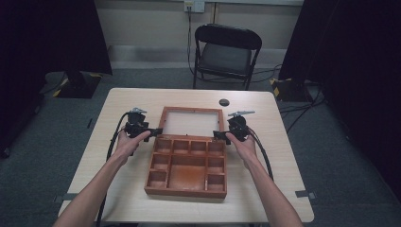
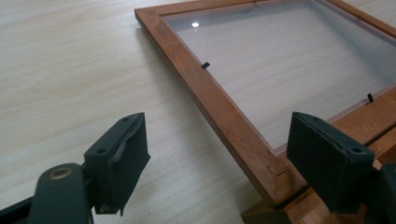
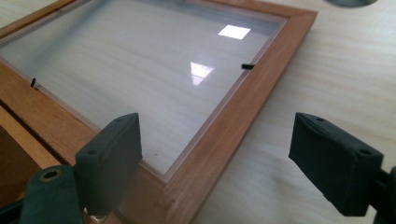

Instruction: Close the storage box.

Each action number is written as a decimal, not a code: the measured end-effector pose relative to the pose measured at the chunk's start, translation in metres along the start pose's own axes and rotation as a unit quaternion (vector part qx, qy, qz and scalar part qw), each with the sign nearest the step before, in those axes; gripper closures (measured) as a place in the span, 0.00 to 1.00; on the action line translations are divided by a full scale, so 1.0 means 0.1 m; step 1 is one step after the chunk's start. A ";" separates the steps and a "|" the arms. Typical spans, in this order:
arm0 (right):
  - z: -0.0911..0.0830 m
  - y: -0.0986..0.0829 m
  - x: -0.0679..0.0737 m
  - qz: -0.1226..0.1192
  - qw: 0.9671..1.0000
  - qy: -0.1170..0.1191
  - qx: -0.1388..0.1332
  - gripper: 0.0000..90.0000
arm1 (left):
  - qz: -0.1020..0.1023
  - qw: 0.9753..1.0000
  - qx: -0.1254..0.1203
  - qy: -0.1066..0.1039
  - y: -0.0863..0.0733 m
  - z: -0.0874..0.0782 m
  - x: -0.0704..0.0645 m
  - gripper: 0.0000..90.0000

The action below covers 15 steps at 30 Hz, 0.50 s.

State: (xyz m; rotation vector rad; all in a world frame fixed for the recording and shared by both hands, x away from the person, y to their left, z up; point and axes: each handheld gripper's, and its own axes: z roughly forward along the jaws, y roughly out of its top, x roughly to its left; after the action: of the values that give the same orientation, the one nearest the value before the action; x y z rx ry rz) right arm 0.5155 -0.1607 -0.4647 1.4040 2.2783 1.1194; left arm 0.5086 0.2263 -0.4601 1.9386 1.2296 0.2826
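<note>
A grey floor and a black folding chair (image 1: 227,53) fill the top of the frame behind my pale table (image 1: 118,106). At its centre the wooden box (image 1: 187,166) lies open, long axis running away from me, glass lid (image 1: 191,122) flat beyond the compartments. A small dark disc (image 1: 224,102) sits past it. My left gripper (image 1: 151,133) and right gripper (image 1: 221,135) gape wide, empty, each straddling a lid corner.

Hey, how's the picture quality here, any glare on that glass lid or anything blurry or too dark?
Right gripper view: two bright ceiling-light reflections on the glass lid; the near jaws look soft. Left gripper view: one small glint on the glass, with the near jaws slightly blurred. High view: the table is evenly lit, the room's sides fall into deep shadow, and the image is grainy overall.
</note>
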 end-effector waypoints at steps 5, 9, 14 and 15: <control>0.03 0.00 0.03 0.009 1.000 0.012 0.000 0.17 | 0.004 1.000 0.009 -0.008 -0.01 0.04 -0.05 0.22; 0.07 -0.03 0.03 0.024 1.000 0.019 -0.008 0.16 | -0.002 1.000 0.011 -0.015 -0.01 0.07 -0.07 0.22; 0.12 -0.05 0.05 0.057 0.998 0.033 -0.011 0.15 | -0.012 1.000 0.013 -0.015 0.00 0.10 -0.09 0.20; 0.13 -0.05 0.05 0.062 0.997 0.034 -0.011 0.15 | -0.016 1.000 0.012 -0.022 0.00 0.12 -0.09 0.20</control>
State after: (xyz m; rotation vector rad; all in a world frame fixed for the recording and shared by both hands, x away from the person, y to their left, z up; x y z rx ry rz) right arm 0.5166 -0.1511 -0.4766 1.5396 2.2437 1.2428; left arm 0.5109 0.2126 -0.4659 1.9343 1.2393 0.2072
